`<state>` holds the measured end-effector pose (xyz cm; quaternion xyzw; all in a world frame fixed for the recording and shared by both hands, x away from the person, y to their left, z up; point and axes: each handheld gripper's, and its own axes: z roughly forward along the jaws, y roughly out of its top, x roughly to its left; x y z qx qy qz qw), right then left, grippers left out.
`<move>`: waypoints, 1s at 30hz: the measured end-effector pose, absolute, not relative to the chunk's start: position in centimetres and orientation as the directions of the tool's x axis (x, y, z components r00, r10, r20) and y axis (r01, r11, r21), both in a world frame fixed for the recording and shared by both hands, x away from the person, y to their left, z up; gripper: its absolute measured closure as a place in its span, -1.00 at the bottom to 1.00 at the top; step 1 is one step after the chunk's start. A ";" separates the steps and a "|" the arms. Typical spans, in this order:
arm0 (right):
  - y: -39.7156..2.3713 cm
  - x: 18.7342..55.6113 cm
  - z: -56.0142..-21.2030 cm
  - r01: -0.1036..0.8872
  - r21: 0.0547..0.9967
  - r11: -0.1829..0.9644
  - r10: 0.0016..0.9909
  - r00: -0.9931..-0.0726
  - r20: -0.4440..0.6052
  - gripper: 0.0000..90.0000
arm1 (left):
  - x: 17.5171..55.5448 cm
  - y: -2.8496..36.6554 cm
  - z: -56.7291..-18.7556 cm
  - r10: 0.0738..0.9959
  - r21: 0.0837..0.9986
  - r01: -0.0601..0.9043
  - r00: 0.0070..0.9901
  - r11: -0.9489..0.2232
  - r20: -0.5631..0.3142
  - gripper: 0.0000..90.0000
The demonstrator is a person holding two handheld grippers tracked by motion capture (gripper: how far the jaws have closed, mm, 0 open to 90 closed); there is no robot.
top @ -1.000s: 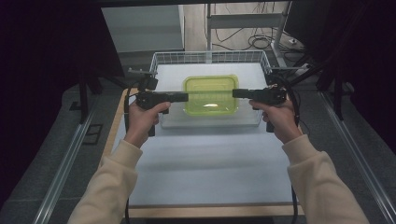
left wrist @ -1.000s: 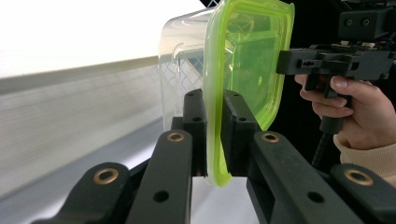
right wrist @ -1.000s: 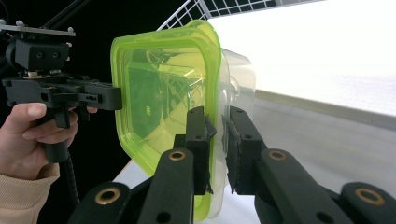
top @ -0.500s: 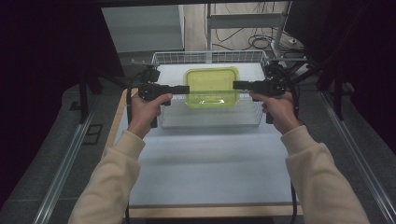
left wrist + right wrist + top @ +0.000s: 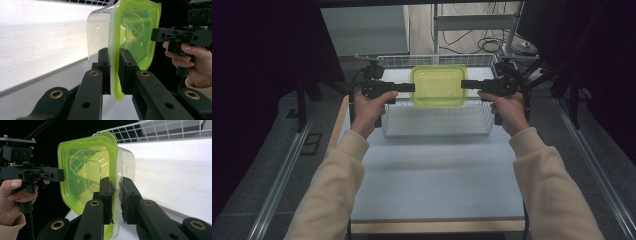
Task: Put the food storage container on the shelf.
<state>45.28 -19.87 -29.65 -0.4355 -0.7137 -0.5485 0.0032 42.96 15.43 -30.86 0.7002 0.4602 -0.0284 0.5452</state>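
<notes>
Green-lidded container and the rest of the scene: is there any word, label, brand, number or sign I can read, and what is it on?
None can be read.
Green-lidded container: raised shapes show through the lid and clear wall in both gripper views, but too blurred to tell as letters.
Left tongs and right tongs: no markings.
Wire basket: no label.

— What's that box?
— A clear plastic container (image 5: 438,85) with a lime-green lid (image 5: 135,37), shut, held level in the air.
— Where?
— Above the wire basket's (image 5: 437,120) far half, gripped at both short ends.
</notes>
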 end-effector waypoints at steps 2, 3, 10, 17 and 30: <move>-19.8 45.6 -29.5 0.620 0.784 0.021 0.622 -0.622 0.475 0.79 | 43.3 15.5 -30.8 0.615 0.736 0.677 0.571 0.022 -0.544 0.82; -19.7 45.7 -29.4 0.625 0.781 0.016 0.624 -0.616 0.480 0.79 | 43.5 15.5 -30.8 0.616 0.734 0.678 0.570 0.020 -0.544 0.82; -19.4 46.8 -29.4 0.627 0.779 0.008 0.631 -0.607 0.483 0.79 | 44.6 15.6 -30.8 0.626 0.729 0.684 0.558 0.026 -0.545 0.82; -19.4 48.1 -29.6 0.634 0.773 -0.009 0.643 -0.588 0.490 0.78 | 46.2 15.3 -31.0 0.640 0.724 0.689 0.544 0.029 -0.543 0.81; -19.4 50.5 -30.4 0.671 0.741 -0.019 0.666 -0.544 0.510 0.77 | 48.7 14.7 -32.0 0.657 0.700 0.713 0.508 0.042 -0.558 0.80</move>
